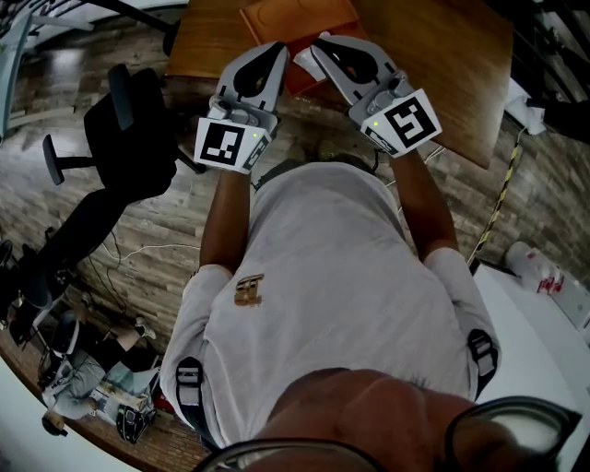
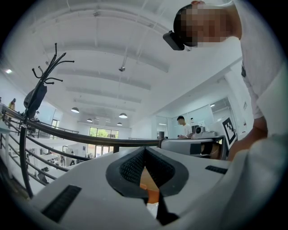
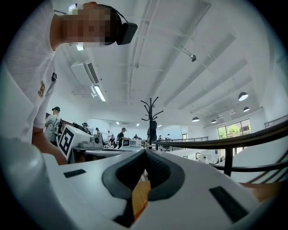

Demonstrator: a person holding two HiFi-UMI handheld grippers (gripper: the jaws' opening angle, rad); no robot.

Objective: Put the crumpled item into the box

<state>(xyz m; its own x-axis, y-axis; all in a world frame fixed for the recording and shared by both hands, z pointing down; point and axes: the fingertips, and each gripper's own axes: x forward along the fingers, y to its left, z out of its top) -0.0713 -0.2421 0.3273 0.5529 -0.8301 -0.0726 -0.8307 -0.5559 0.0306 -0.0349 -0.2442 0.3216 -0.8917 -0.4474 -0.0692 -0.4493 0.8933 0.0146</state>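
In the head view an orange-brown box (image 1: 297, 20) lies on the wooden table (image 1: 433, 55), just beyond both grippers. My left gripper (image 1: 279, 46) and right gripper (image 1: 318, 41) are held side by side over the table's near edge, tips pointing at the box. Both have their jaws together with nothing between the pads. A small white patch (image 1: 302, 58) shows between the two grippers; whether it is the crumpled item is unclear. In the left gripper view the shut left gripper (image 2: 144, 149) points up at the ceiling. The right gripper view shows the right gripper (image 3: 145, 151) likewise.
A black office chair (image 1: 129, 129) stands left of the table on the wood floor. Cables and clutter (image 1: 83, 369) lie at lower left. A white surface with a bottle (image 1: 539, 267) is at right, and a yellow-black striped cable (image 1: 502, 198) hangs near the table's right corner.
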